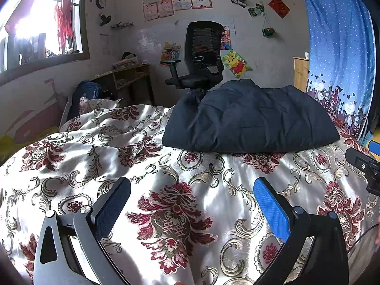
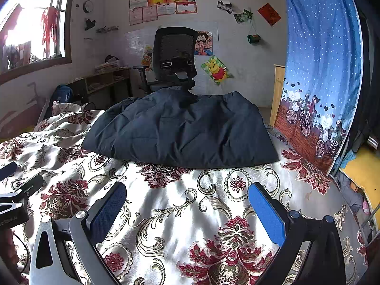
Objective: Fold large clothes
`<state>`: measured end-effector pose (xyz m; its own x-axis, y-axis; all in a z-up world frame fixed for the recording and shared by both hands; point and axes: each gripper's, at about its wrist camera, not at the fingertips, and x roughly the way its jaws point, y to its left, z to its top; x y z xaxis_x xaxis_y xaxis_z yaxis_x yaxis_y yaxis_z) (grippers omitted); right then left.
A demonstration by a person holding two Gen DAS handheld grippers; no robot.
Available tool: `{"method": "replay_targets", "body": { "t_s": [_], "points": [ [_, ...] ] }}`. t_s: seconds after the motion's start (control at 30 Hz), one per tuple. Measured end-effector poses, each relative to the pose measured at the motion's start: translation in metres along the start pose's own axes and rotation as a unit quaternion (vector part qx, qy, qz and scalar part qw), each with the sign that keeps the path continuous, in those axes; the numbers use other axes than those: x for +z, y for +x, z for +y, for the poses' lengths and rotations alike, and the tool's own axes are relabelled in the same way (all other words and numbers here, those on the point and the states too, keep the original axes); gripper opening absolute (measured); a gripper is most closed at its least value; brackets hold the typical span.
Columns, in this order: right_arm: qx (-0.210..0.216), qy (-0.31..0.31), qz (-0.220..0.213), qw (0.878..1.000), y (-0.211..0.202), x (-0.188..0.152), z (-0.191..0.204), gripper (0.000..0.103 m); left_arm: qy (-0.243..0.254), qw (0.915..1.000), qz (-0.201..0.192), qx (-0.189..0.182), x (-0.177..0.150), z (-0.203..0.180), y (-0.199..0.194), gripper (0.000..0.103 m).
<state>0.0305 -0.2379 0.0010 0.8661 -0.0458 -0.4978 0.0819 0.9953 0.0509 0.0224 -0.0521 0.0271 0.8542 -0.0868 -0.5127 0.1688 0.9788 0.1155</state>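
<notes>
A dark navy padded garment (image 1: 249, 118) lies in a compact folded bundle on the far part of the bed; it also shows in the right wrist view (image 2: 182, 130). My left gripper (image 1: 192, 187) is open and empty, hovering over the floral bedspread (image 1: 99, 156) well short of the garment. My right gripper (image 2: 187, 192) is open and empty, also over the bedspread (image 2: 228, 204), a little nearer the garment's front edge. Each gripper shows in the other's view: the right one at the right edge (image 1: 365, 166), the left one at the left edge (image 2: 16, 194).
A black office chair (image 1: 201, 57) stands behind the bed. A wooden desk (image 1: 128, 76) and a backpack (image 1: 85, 92) are at the back left under the window. A blue patterned curtain (image 2: 320, 71) hangs along the bed's right side.
</notes>
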Motion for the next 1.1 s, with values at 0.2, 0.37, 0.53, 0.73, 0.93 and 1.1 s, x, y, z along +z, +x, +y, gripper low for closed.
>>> {"method": "replay_targets", "body": {
  "t_s": [0.2,0.37,0.53,0.73,0.93,1.1],
  "points": [
    [0.000,0.000,0.000,1.000,-0.0001,-0.0001,0.0001,0.103,0.001,1.0000,0.000,0.000,-0.0004,-0.0004,-0.0001,0.102],
    [0.000,0.000,0.000,1.000,0.0000,0.0001,-0.0001,0.103,0.004,1.0000,0.000,-0.002,0.0015,0.0001,-0.0004,0.102],
    [0.000,0.000,0.000,1.000,-0.0002,0.0000,-0.0002,0.103,0.003,1.0000,0.000,-0.002,0.0011,0.0002,-0.0005,0.102],
    [0.000,0.001,0.000,1.000,-0.0003,0.0000,-0.0005,0.103,0.004,1.0000,-0.001,-0.003,0.0009,0.0007,-0.0004,0.102],
    [0.000,0.001,0.001,1.000,0.0001,0.0003,-0.0008,0.103,0.003,1.0000,-0.002,-0.002,0.0016,0.0013,-0.0009,0.102],
    [0.001,0.001,0.001,1.000,-0.0001,0.0001,-0.0011,0.103,0.003,1.0000,-0.002,-0.003,0.0026,0.0025,-0.0010,0.102]
  ]
}}
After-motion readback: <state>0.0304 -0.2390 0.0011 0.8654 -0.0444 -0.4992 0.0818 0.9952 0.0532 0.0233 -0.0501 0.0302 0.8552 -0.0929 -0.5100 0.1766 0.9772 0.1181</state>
